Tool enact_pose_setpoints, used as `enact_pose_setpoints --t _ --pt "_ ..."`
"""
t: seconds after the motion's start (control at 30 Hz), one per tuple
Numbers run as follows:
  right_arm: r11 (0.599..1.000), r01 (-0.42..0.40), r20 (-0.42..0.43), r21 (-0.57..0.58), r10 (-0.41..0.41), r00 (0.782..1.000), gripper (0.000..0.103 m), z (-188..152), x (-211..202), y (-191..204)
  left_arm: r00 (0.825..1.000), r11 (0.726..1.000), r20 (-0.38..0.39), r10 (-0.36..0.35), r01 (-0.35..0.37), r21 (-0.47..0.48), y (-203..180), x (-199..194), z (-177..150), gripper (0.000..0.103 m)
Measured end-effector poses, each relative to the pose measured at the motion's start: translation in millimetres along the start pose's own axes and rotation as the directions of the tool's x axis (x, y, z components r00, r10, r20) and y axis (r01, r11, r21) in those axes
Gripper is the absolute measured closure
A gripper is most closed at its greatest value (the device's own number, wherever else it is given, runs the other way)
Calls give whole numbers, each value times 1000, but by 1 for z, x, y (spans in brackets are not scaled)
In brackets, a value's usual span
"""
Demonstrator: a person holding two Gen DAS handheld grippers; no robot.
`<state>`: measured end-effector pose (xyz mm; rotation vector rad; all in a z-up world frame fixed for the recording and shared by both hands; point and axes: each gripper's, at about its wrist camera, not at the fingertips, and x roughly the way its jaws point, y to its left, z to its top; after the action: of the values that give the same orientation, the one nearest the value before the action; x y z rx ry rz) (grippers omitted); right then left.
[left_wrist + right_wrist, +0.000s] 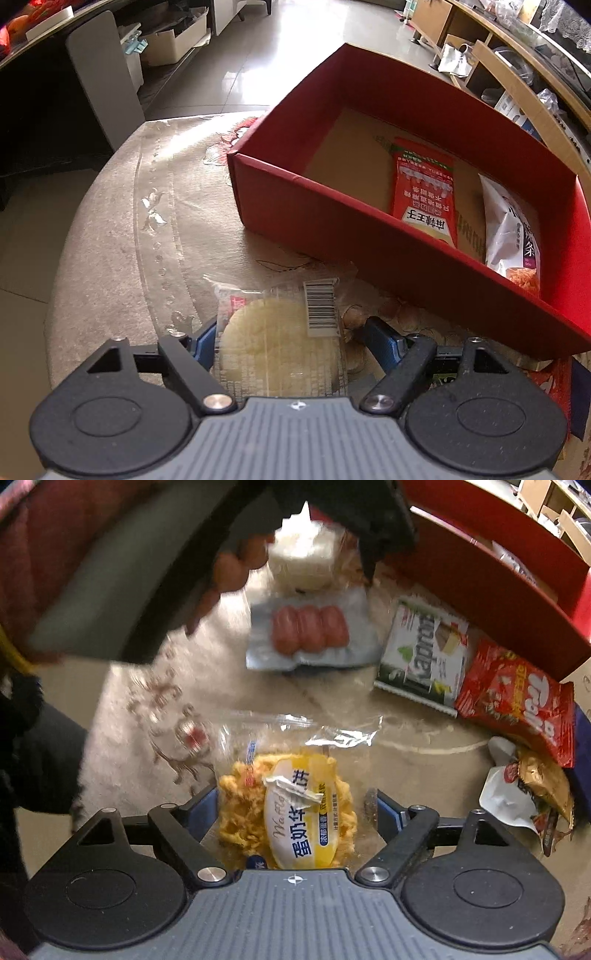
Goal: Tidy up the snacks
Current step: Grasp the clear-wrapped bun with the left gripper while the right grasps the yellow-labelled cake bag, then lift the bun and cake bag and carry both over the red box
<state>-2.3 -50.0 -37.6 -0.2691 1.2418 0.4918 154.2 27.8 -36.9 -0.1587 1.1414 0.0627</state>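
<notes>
My left gripper [291, 332] is open, its blue fingers either side of a clear-wrapped pale round cake [273, 343] with a barcode label, lying on the table just before the red box [369, 236]. The box holds a red snack packet [424, 188] and a white packet [513, 236]. My right gripper [291, 805] is open around a yellow waffle packet [291, 812] on the table. The left gripper and the hand holding it [229, 568] show at the top of the right wrist view, over the same white cake [303, 561].
A sausage pack [310, 635], a green and white box [424, 653], a red chip bag [517, 701] and a gold and white pouch [528, 797] lie on the patterned tablecloth [122, 229] beside the red box's wall [491, 587]. Shelving [509, 70] stands beyond the table.
</notes>
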Motion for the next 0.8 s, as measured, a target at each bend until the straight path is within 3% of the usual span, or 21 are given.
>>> enact_pose_setpoints --t 0.07,0.23,0.3,0.47,0.8 --pt "1000 14 1 -25 -14 1000 14 -2 -1 5 1000 1000 -4 -6 6 3 -1 2 2 18" --pt "999 39 23 -21 -39 999 18 -7 0 12 1000 999 1 22 -22 31 -10 8 1 16" --pt "998 53 31 -21 -53 998 22 -9 -1 14 999 999 7 35 -35 38 -11 7 0 19" --pt "997 80 45 16 -81 996 25 -15 -6 8 999 999 17 33 -34 35 0 -2 -4 44" --pt "987 107 88 119 -117 989 26 -37 -23 1 1000 999 -13 -18 19 27 38 -31 -36 46"
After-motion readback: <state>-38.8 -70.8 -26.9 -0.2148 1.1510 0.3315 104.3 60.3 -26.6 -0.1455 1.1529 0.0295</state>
